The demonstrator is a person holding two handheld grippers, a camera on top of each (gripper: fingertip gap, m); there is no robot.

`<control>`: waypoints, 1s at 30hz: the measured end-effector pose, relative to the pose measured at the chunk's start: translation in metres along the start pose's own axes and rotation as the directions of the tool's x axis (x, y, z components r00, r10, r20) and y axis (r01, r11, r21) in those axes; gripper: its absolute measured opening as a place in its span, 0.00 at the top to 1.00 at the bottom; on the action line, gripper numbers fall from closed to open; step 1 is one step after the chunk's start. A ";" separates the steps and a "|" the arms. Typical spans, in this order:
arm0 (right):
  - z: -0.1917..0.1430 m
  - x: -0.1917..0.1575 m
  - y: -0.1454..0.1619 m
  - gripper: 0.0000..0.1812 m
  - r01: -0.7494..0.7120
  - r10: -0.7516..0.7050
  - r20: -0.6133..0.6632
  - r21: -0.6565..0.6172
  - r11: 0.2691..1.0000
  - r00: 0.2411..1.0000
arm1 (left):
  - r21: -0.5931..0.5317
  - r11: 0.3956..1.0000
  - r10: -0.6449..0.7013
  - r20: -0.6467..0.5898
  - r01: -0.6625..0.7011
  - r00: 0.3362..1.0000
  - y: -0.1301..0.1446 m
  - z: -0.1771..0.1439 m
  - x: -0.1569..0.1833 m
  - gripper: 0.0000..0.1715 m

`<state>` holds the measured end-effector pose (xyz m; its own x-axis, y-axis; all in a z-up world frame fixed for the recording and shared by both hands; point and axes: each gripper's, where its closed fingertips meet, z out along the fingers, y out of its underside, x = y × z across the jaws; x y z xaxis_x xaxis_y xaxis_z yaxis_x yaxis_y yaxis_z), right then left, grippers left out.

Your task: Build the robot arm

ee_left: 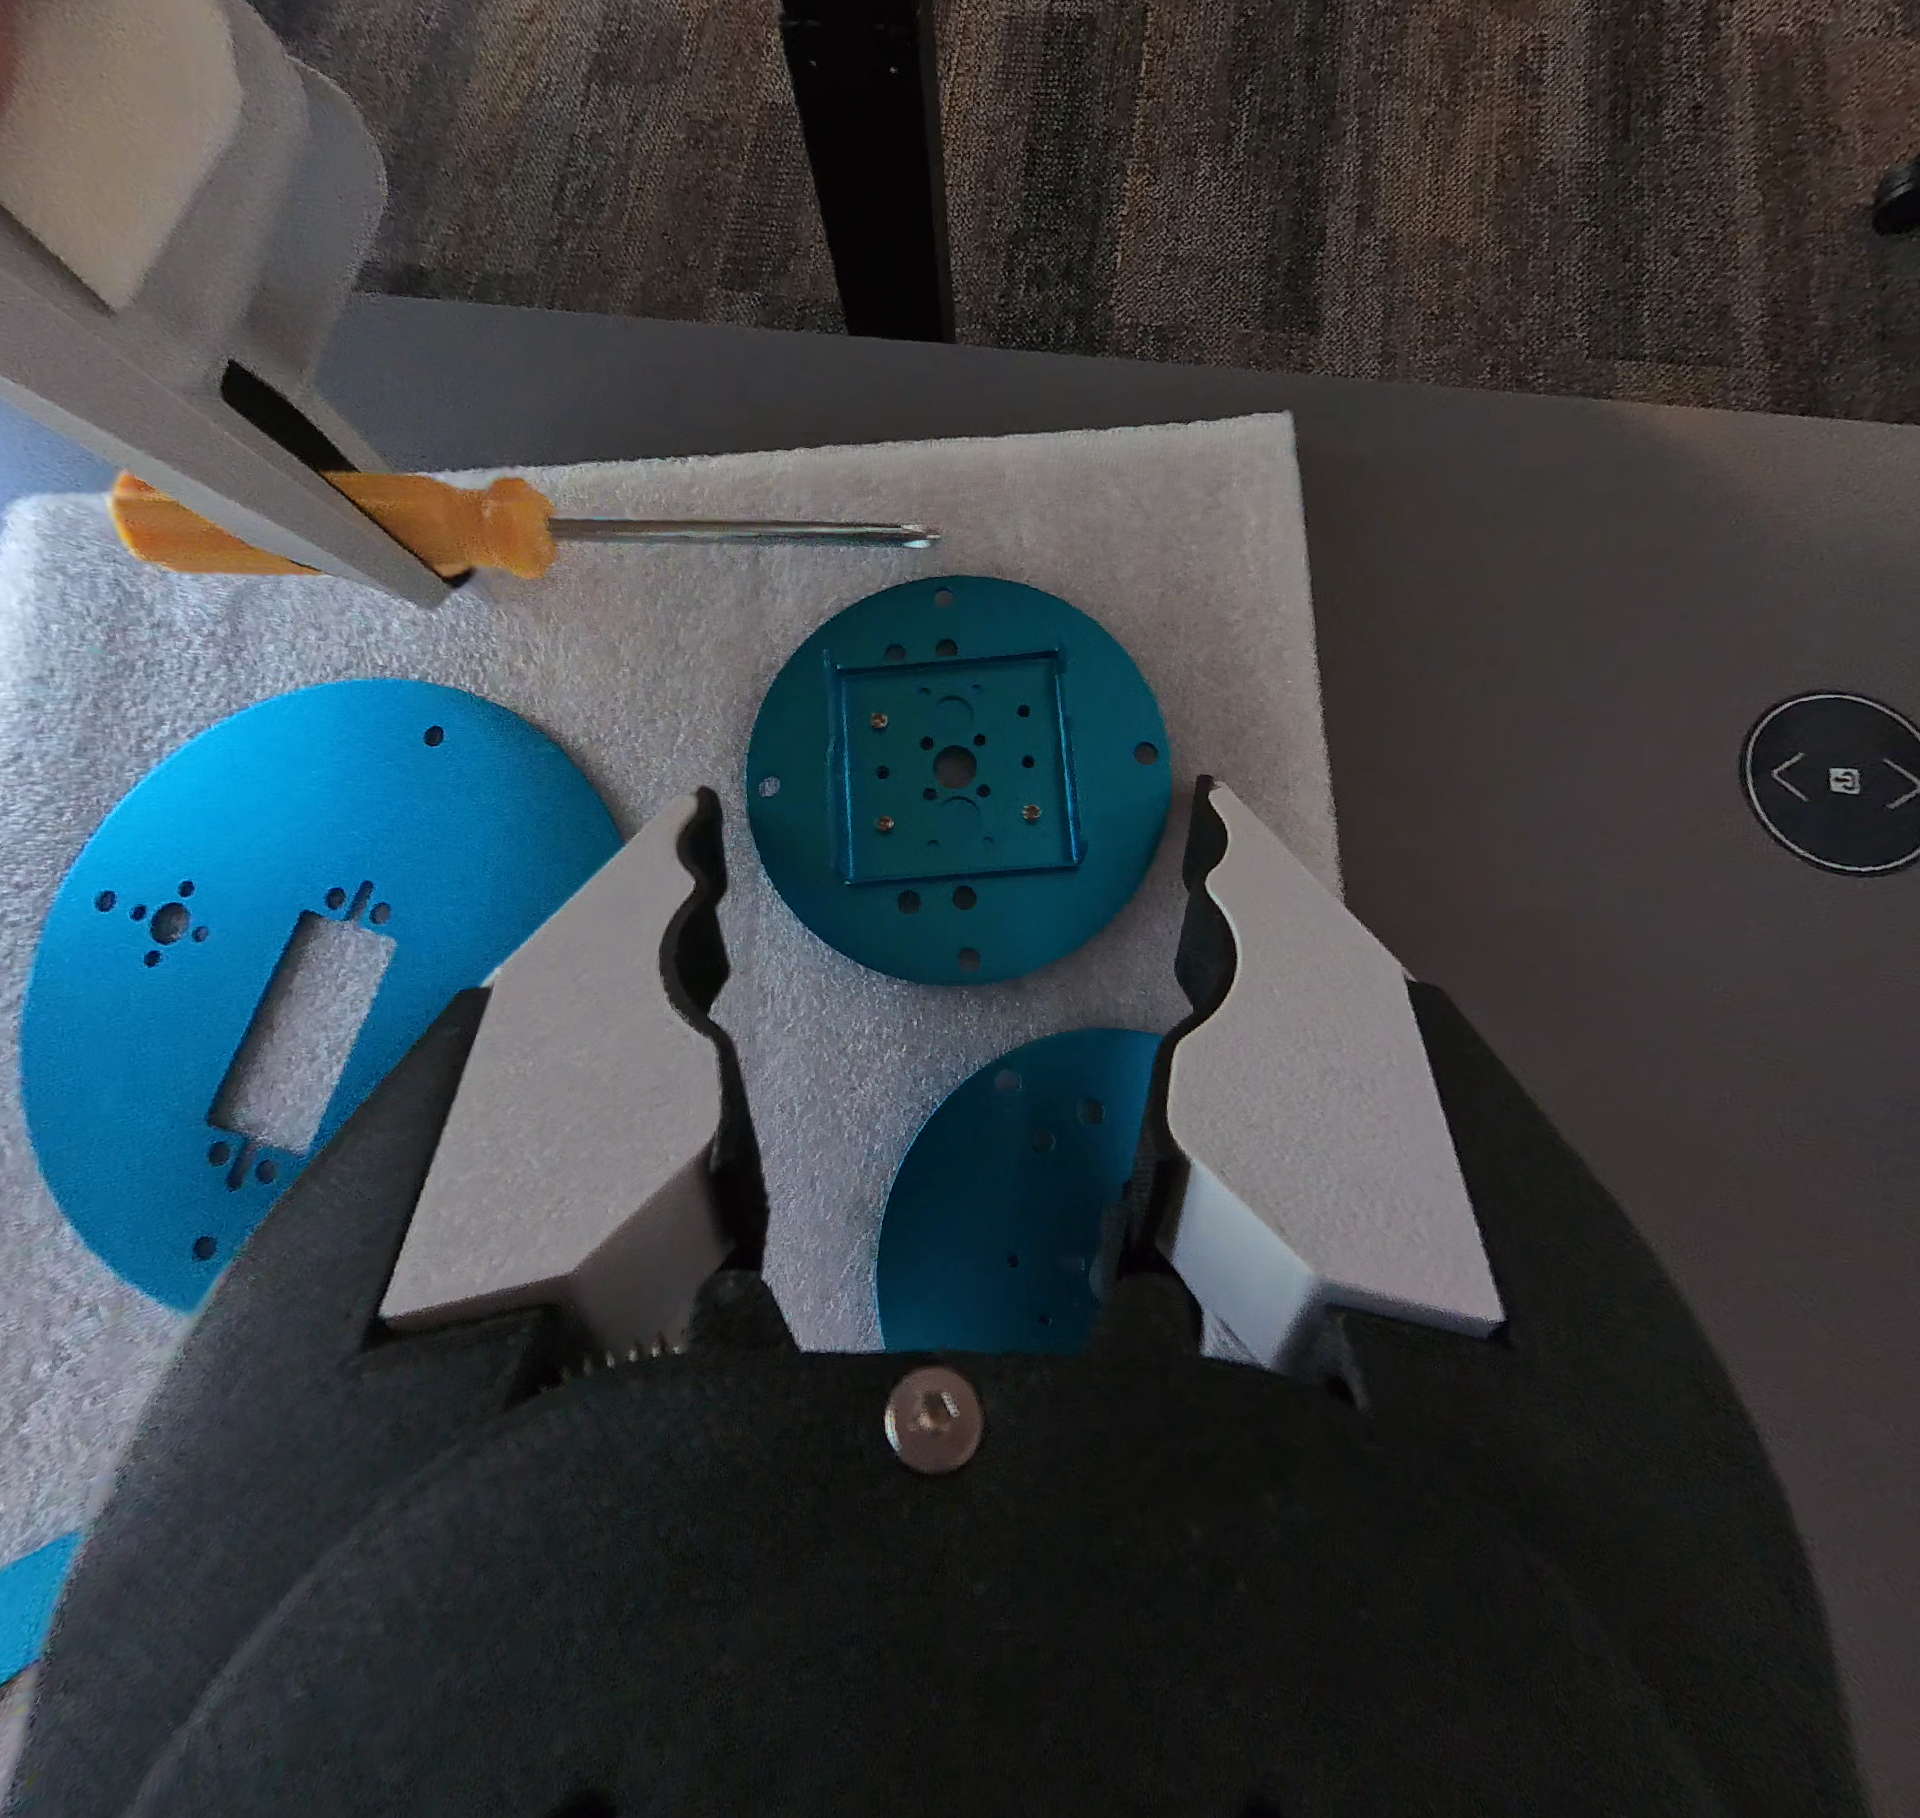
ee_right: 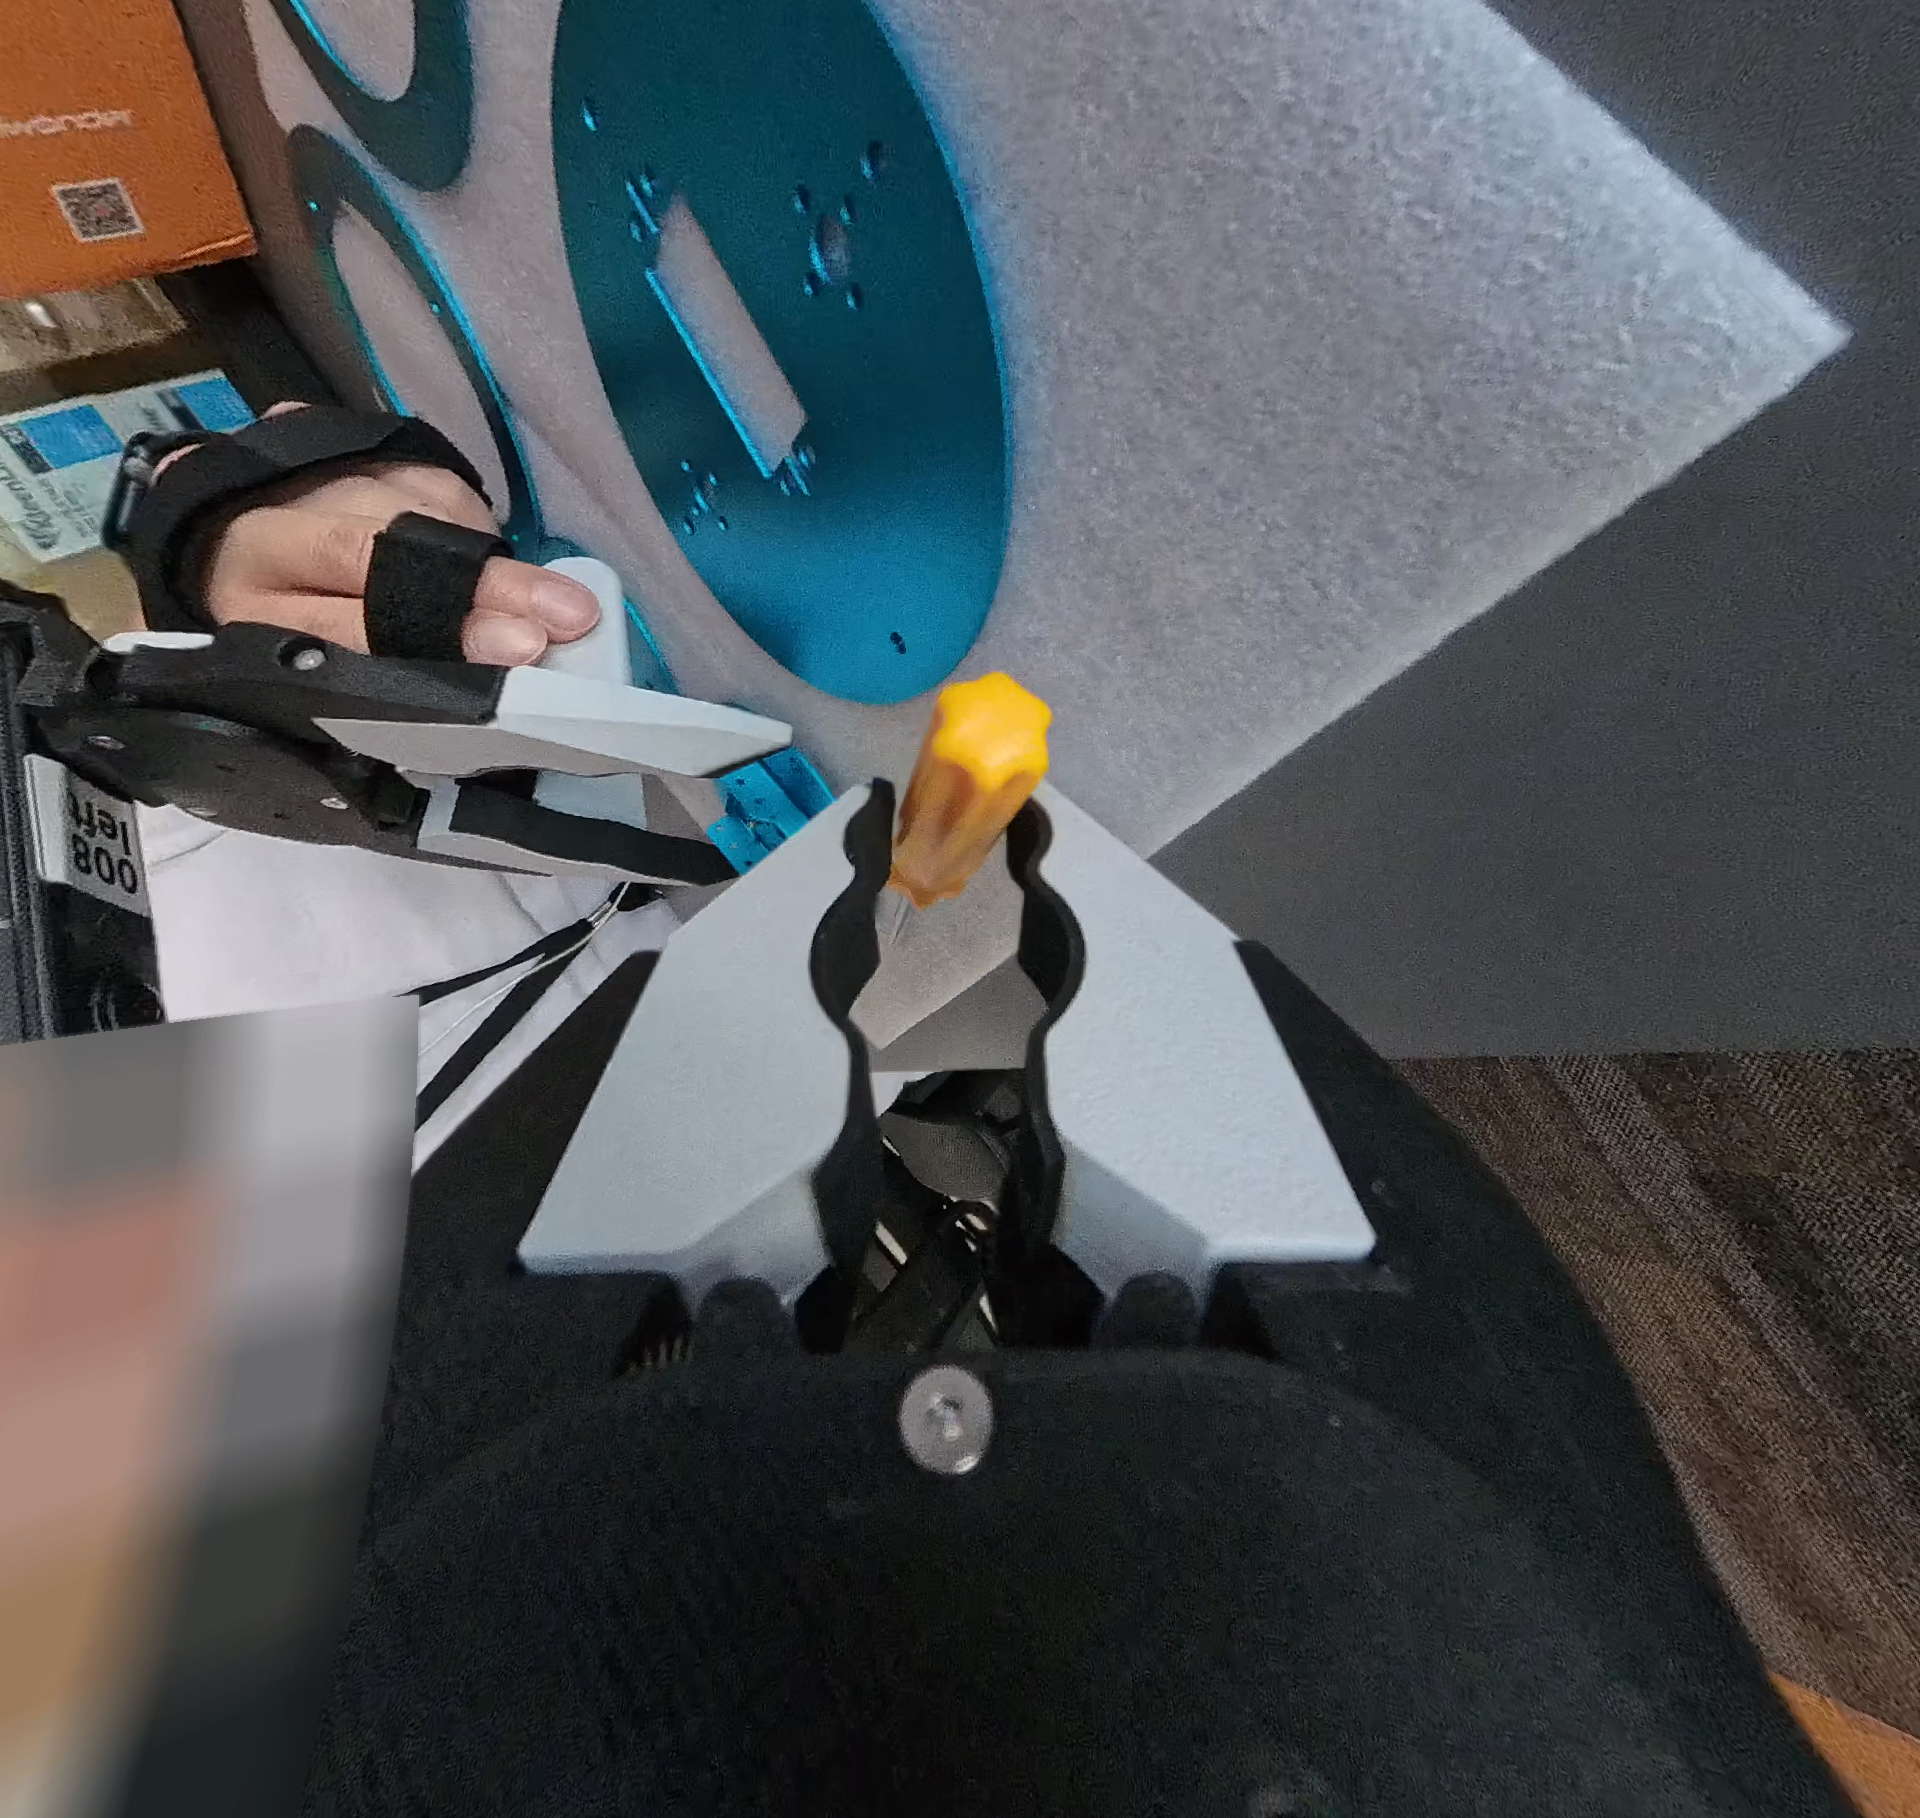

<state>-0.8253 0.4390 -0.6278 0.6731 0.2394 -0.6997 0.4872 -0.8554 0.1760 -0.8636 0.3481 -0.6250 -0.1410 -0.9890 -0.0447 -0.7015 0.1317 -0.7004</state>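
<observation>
While left gripper [ee_left: 951, 802] gapes, right gripper [ee_right: 951, 823] clamps screwdriver [ee_right: 971, 781].

Bare white foam [ee_left: 1039, 501] lies open between the small blue disc [ee_left: 956, 781] and screwdriver [ee_left: 727, 530]; the large blue plate [ee_left: 260, 937] crowds the left side.

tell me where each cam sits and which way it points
Left wrist view: on the left gripper, looking down past its open fingers at a small blue disc on white foam.
Right wrist view: on the right gripper, looking along its fingers, shut on the screwdriver; a gloved hand shows.
Shared: screwdriver, foam, the large slotted blue disc, each other's gripper.
</observation>
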 end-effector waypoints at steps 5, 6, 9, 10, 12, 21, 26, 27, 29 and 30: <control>0.000 -0.003 -0.003 0.84 -0.008 0.008 0.023 0.026 1.000 1.000 | 0.023 0.999 -0.032 -0.033 0.033 0.999 0.000 0.001 -0.001 0.54; -0.001 -0.005 -0.001 0.82 -0.001 0.001 0.028 0.033 0.999 1.000 | 0.024 0.999 -0.032 -0.035 0.032 0.999 0.000 0.001 -0.001 0.54; -0.006 -0.004 -0.001 0.79 0.039 -0.038 -0.026 0.053 0.998 0.999 | 0.022 0.999 -0.031 -0.025 0.032 0.999 0.000 0.001 -0.002 0.54; -0.007 -0.002 0.000 0.79 0.056 -0.052 -0.053 0.061 0.997 0.997 | 0.021 0.999 -0.030 -0.023 0.030 0.999 0.000 0.001 -0.003 0.54; -0.008 -0.003 0.000 0.79 0.098 -0.090 -0.095 0.079 0.992 0.991 | 0.021 0.999 -0.028 -0.020 0.029 0.999 0.000 0.002 -0.003 0.53; -0.045 -0.059 0.013 0.76 0.597 -0.467 -0.373 0.505 0.623 0.802 | 0.014 0.999 -0.050 -0.030 0.050 0.998 -0.001 0.000 -0.003 0.54; 0.010 -0.075 0.066 0.57 0.827 -0.649 -0.517 0.411 0.384 0.558 | 0.024 0.995 -0.093 -0.067 0.095 0.993 0.000 -0.005 -0.001 0.54; 0.023 -0.074 0.074 0.56 0.849 -0.659 -0.536 0.370 0.378 0.527 | 0.024 0.994 -0.107 -0.082 0.109 0.991 0.001 -0.007 0.000 0.54; 0.047 -0.071 0.086 0.56 0.898 -0.672 -0.596 0.279 0.340 0.439 | 0.030 0.988 -0.147 -0.119 0.152 0.982 0.001 -0.011 0.002 0.54; 0.056 -0.070 0.091 0.58 0.919 -0.674 -0.627 0.231 0.319 0.391 | 0.037 0.983 -0.170 -0.142 0.177 0.975 0.001 -0.013 0.002 0.54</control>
<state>-0.8593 0.3191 -0.6019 0.2841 0.9579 0.0415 0.6454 -0.1590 -0.7471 -0.8731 0.3467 -0.6165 -0.1174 -0.9772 0.1771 -0.6889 -0.0483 -0.7233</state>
